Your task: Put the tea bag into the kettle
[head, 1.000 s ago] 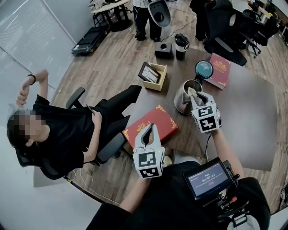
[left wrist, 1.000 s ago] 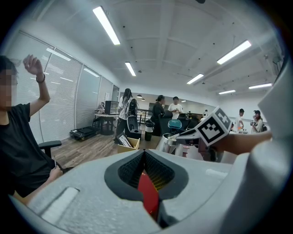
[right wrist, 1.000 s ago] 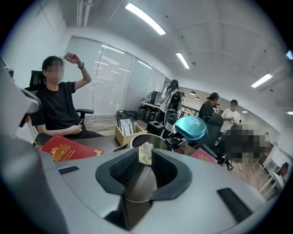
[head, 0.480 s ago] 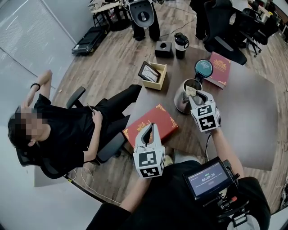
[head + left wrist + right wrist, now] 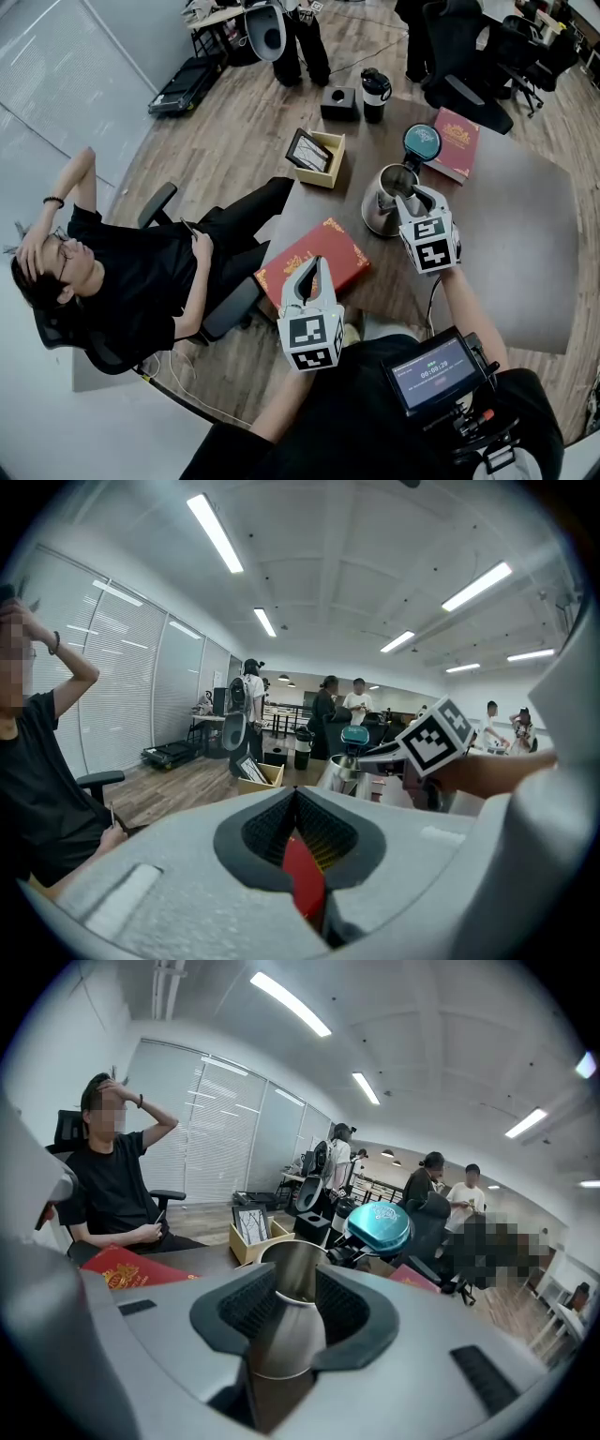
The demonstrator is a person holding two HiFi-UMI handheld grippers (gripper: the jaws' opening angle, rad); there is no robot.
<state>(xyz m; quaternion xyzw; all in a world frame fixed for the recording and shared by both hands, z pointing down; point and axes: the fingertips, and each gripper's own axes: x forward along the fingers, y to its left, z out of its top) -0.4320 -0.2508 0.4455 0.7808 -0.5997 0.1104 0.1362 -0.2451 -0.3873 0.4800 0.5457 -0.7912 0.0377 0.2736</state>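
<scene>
The steel kettle (image 5: pixel 377 217) stands on the table with its teal lid (image 5: pixel 424 142) flipped up. My right gripper (image 5: pixel 417 195) hovers at the kettle's open mouth. Its jaws have just been opening and now stand wide with nothing between them. In the right gripper view the gripper (image 5: pixel 294 1269) frames only the kettle (image 5: pixel 289 1335) and the lid (image 5: pixel 378 1226) through the gap. No tea bag shows in any view; the kettle's inside is hidden. My left gripper (image 5: pixel 312 272) hangs shut and empty over a red box (image 5: pixel 328 246), and in its own view the gripper (image 5: pixel 296 794) faces the kettle (image 5: pixel 342 772).
A wooden box with a picture frame (image 5: pixel 316 155) sits at the table's far left corner, and a red book (image 5: pixel 457 142) lies behind the kettle. A black cup (image 5: pixel 376 94) and black box (image 5: pixel 337 101) stand further back. A person sits in a chair (image 5: pixel 141 272) left of the table (image 5: pixel 516 244).
A pale tea bag between my right jaws over the kettle mouth a second ago is gone from sight, and the jaws have spread. The seated person's arm moved to the head.
</scene>
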